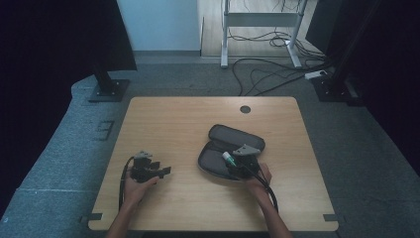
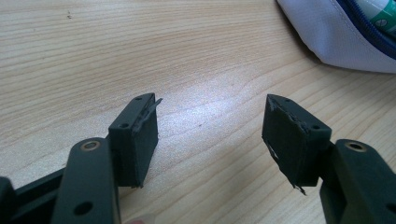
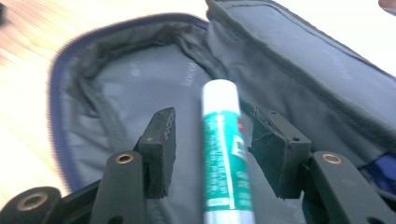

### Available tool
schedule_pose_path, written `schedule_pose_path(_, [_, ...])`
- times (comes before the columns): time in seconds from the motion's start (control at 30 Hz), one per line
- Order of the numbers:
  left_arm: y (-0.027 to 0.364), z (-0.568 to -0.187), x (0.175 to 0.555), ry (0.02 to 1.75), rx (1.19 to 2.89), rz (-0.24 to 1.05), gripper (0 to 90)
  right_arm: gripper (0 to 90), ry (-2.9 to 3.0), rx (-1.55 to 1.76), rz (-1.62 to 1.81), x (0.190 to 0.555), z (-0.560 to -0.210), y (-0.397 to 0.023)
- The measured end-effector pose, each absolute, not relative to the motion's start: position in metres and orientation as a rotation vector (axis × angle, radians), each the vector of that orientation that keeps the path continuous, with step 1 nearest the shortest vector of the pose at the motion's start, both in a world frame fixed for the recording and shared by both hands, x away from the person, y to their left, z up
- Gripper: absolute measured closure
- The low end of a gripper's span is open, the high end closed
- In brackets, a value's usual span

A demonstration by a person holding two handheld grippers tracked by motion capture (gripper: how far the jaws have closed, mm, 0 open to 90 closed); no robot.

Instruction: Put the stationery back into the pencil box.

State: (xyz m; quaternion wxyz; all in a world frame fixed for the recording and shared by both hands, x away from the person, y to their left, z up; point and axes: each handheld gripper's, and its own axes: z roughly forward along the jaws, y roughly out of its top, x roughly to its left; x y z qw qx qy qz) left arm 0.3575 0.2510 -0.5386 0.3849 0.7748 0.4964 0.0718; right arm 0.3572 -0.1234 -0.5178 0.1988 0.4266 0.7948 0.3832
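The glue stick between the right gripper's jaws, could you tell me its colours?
White with a green label; glue stick clearest in right gripper view.

Print runs along the green-and-white glue stick (image 3: 223, 144) and faintly on the pouch lining (image 3: 140, 88), all too blurred to read.

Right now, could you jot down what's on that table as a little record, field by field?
table: wooden table with a round hole near its far edge
pouch: grey zip pouch, lying open
glue stick: white and green glue stick, over the open pouch, between the right gripper's jaws
right gripper: right gripper over the pouch, a gap on each side of the glue stick, pads not pressing it
left gripper: left gripper open, nothing between its jaws, over bare wood beside the pouch
hands: one on each gripper
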Motion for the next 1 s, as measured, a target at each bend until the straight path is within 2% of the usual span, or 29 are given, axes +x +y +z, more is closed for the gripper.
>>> schedule_pose_path(0.5, [0.255, -0.534, 0.352, 1.27, 1.963, 0.209, 35.8, 47.5, 2.198, 1.147, 1.258, 0.343, -0.513, -0.119])
schedule_pose_path(1.0, [0.263, -0.52, 0.346, 1.248, 1.914, 0.23, 35.8, 47.3, 2.225, 1.08, 1.292, 0.327, -0.507, -0.108])
